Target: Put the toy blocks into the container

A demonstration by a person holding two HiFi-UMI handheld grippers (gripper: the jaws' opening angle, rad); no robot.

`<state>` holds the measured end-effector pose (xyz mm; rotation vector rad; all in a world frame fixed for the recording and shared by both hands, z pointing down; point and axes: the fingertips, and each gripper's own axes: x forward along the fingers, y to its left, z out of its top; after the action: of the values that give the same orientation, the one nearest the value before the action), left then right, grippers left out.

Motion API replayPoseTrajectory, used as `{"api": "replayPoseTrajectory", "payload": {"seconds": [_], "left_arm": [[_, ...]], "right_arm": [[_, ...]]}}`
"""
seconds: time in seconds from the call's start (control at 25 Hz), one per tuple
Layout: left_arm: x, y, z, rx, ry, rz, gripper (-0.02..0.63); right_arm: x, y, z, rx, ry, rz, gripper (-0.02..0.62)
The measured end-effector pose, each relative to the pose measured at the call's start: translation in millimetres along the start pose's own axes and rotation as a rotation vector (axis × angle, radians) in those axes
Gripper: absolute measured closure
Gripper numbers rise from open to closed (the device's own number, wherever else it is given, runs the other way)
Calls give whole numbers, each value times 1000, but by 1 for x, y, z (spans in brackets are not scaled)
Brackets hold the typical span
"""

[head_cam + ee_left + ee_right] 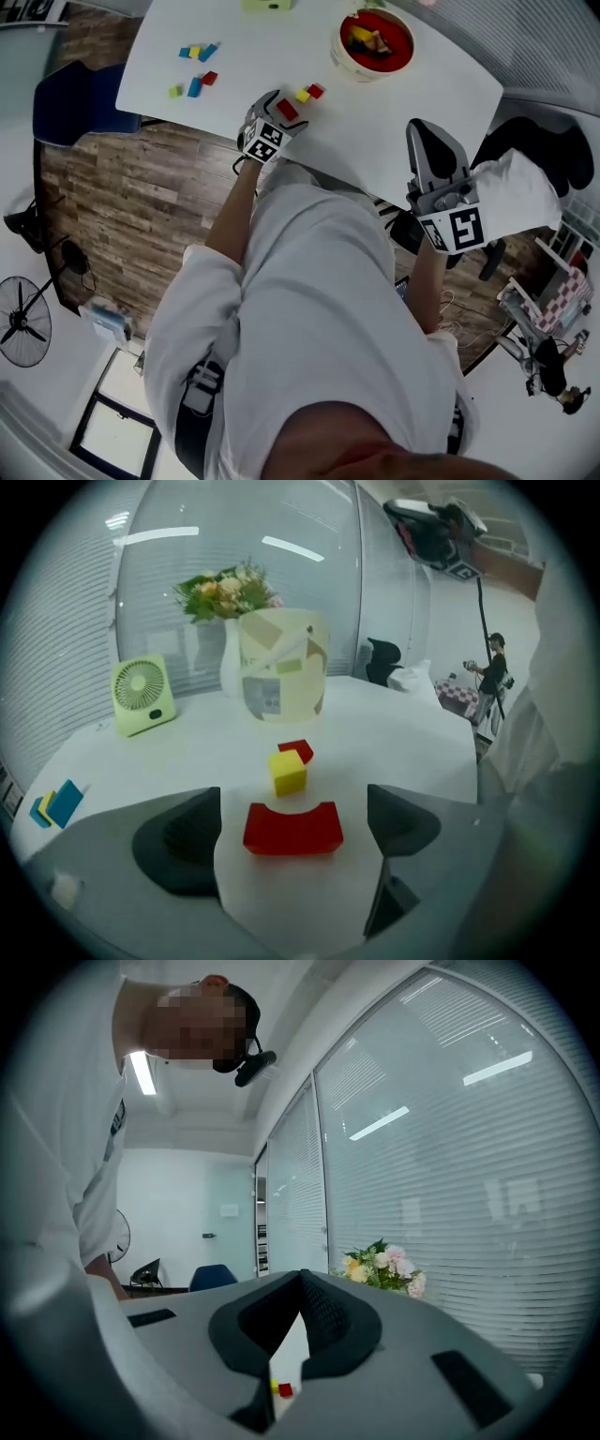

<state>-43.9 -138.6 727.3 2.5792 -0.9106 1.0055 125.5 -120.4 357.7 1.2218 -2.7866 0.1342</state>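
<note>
**Edges and room.** The white tabletop [422, 94] has a rounded near edge that runs diagonally past the person's body, with wood floor beyond it on the left. There is bare surface between the near edge and the container, and between the two groups of blocks.

**Left gripper** [293, 801]. It sits low over the tabletop by the near edge, with its jaws spread wide. A red arch block [292, 829] lies flat on the tabletop between them, with a gap on each side, so neither pad touches it.

**In the way.** A yellow cube [289, 772] stands just behind the arch. A small red block [296, 751] sits close behind the cube. Both lie on the line from the jaws to the container.

**Right gripper** [302, 1286]. It is held at the tabletop's near right edge and points about level toward the window blinds. Its jaws are closed together with nothing in them.

**Surroundings.**
- More loose blocks [195, 87] in blue, yellow, green and red lie well apart to the left.
- A green desk fan [143, 696] and a vase of flowers [228, 597] stand toward the far edge.
- A blue chair [66, 98] stands at the left end.

**Container** [367, 75]. It is round and upright, with a cream wall and a red inside. It stands on the far part of the tabletop, well apart from both grippers. Several blocks lie in it, yellow among them, but the count cannot be told.
</note>
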Motion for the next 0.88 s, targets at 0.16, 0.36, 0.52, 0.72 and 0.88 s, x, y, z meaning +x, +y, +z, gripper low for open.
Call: {"api": "replayPoseTrajectory", "payload": {"seconds": [0.16,0.36,0.52,0.72,0.88], "left_arm": [[6,-6,-19,33,58,-25,246],[-4,1,-19,41,46,-5,310],[-24,14,5,26,-31,7,310],[-59,35,70,53,-193,10,310],[-88,46,145,129,-341,-5,310]], "right_arm": [[-8,-3,2,11,-6,-57,594],[-16,-3,2,19,-23,-95,594],[-21,0,2,40,-45,-114,594],[-17,3,-3,44,-58,-120,594],[-21,5,0,52,-72,-134,594]]}}
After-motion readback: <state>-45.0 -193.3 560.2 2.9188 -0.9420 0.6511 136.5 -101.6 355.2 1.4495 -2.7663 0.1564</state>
